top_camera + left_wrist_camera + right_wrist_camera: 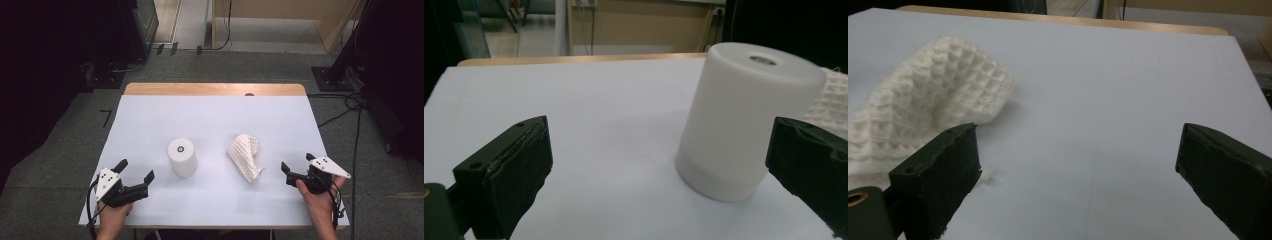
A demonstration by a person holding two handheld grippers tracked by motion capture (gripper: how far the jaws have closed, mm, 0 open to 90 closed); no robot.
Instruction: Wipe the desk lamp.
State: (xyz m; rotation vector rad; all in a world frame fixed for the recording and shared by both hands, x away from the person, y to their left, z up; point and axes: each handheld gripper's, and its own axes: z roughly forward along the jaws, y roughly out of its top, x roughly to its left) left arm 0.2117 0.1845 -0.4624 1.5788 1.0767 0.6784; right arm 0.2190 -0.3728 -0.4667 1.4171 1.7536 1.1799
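left gripper [136, 171] near table's [210, 115] front left corner, jaws spread wide, nothing between them. white cylinder [182, 157] upright, just beyond right-hand fingertip [809, 165], apart from it. right gripper [296, 165] near front right edge, jaws spread wide, empty. crumpled white waffle cloth [245, 156] lies just past left-hand finger [940, 175], off to its side, not touching. cylinder and cloth sit side by side, apart.
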